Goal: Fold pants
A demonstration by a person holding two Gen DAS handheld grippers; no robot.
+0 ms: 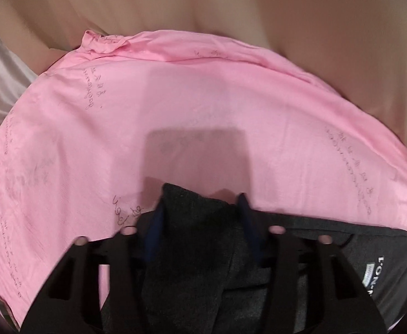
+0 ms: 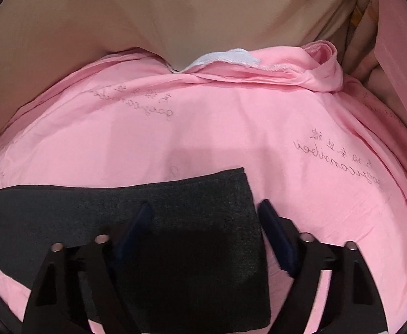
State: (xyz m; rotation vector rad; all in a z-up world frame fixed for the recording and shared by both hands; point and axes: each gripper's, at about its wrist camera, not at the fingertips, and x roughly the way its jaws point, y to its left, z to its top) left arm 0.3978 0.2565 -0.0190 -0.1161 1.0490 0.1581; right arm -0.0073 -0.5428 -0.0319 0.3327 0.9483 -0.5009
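Note:
Dark grey pants [image 1: 195, 236] lie on a pink sheet [image 1: 175, 111]. In the left wrist view my left gripper [image 1: 200, 203] has a bunched fold of the pants between its blue-padded fingers [image 1: 154, 228], pinched and lifted off the sheet. A white printed logo [image 1: 376, 275] shows on the pants at the lower right. In the right wrist view the pants [image 2: 175, 222] lie flat with a squared end toward the middle. My right gripper [image 2: 205, 208] is open, its fingers [image 2: 275, 231] straddling the flat end of the pants.
The pink sheet [image 2: 231, 125] with faint script print covers the bed. Beige bedding [image 2: 175, 14] rises behind it. A white strip [image 2: 225, 57] shows at the sheet's far edge, and a rolled pink fold [image 2: 325, 64] lies at the far right.

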